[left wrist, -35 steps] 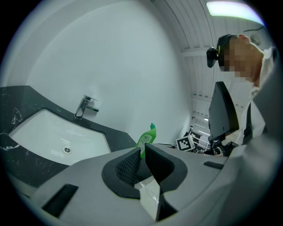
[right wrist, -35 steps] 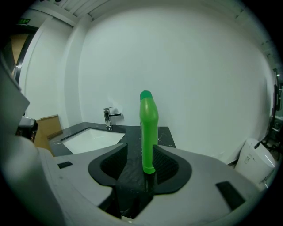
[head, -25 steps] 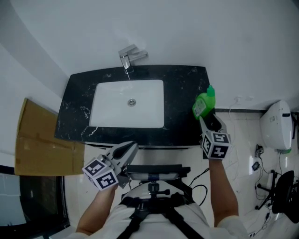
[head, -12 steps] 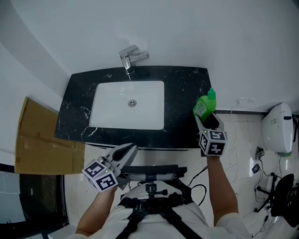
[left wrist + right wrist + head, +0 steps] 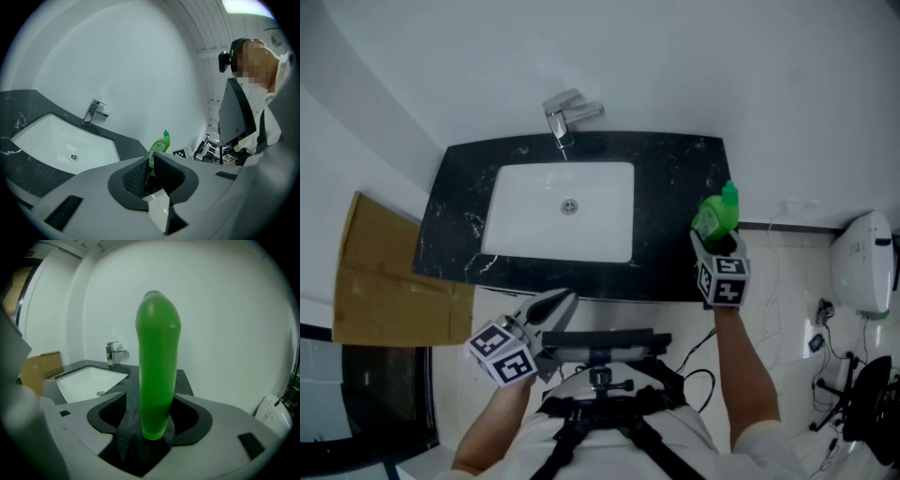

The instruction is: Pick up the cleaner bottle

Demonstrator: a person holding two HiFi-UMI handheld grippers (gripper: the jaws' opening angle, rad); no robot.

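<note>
Right gripper [image 5: 718, 245], jaws just spread wide, straddles the upright green plastic cleaner bottle [image 5: 713, 217] at 3 o'clock without gripping it; next it should squeeze, then lift.

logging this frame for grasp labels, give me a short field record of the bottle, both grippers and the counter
cleaner bottle: green, upright on the right end of the black countertop
right gripper: fingers open, just been opening; bottle stands between them with a gap on each side, not gripped
left gripper: fingers together, empty, in front of the counter
sink: white, set in the countertop, faucet behind it
task status: bottle on the counter, not held
</note>
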